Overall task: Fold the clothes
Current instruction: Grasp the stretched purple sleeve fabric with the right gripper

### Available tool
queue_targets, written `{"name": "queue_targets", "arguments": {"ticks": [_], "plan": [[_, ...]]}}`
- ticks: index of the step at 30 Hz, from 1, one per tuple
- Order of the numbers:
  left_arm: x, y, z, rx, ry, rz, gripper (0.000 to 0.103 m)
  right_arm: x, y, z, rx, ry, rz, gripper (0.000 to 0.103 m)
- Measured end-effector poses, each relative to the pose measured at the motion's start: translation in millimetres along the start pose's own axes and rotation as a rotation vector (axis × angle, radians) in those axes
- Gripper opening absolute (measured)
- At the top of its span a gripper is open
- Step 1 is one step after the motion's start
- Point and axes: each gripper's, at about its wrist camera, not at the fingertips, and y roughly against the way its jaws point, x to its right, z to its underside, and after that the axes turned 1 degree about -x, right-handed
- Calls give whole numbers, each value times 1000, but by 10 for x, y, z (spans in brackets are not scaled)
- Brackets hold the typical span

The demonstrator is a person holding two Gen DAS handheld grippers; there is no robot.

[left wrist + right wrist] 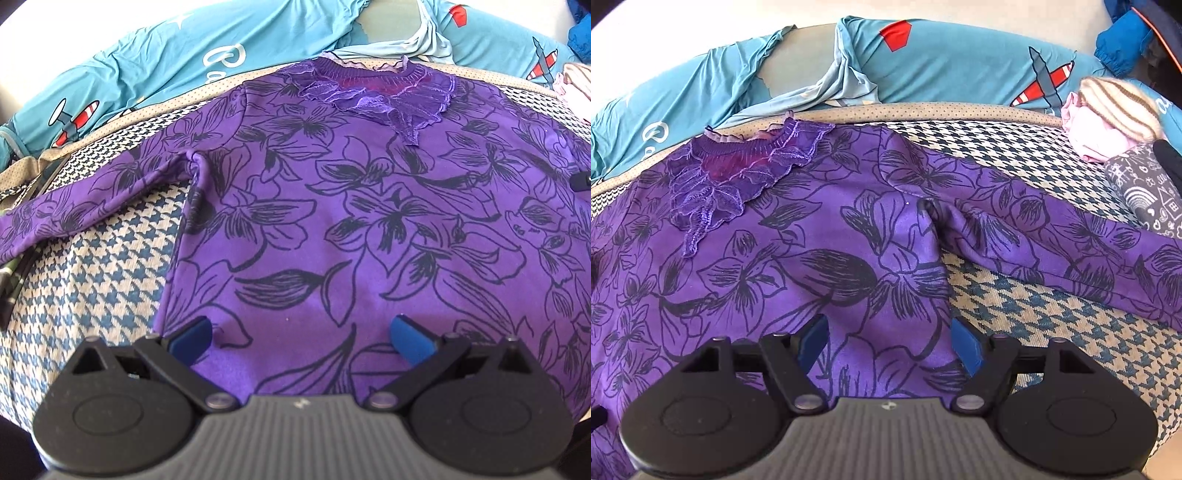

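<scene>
Both wrist views low, close, facing forward, sharing purple top [332, 221] [775, 258]

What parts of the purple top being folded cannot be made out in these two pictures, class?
- Bottom hem of the purple top: left wrist view, hidden under the left tool.
- Right sleeve cuff: right wrist view, cut off by the frame edge.
- Left sleeve cuff: left wrist view, cut off at the edge.

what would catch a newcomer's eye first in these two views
A purple long-sleeved top with black flower outlines fills both views, spread flat on a blue-and-cream houndstooth cover, its lace-trimmed collar at the far edge. Behind it lies a teal sheet printed with red-striped planes. Each open hand-held gripper hovers over the hem: left, right.
</scene>
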Motion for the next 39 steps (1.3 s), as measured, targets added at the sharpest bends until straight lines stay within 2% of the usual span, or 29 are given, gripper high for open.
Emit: {"name": "queue_targets", "arguments": {"ticks": [6, 17, 21, 32, 39], "plan": [[49, 18, -68, 3, -3, -3, 103, 1, -5, -8, 1, -2, 2, 72], [502, 387, -229, 34, 7, 133, 103, 215, 3, -44, 3, -94, 48, 72], [699, 483, -221, 36, -17, 146, 103, 287, 21, -19, 3, -100, 47, 72], [840, 544, -81, 6, -20, 116, 103, 401, 109, 25, 20, -127, 10, 72], [837, 441, 42, -50, -16, 87, 103, 389, 164, 47, 32, -109, -17, 72]]}}
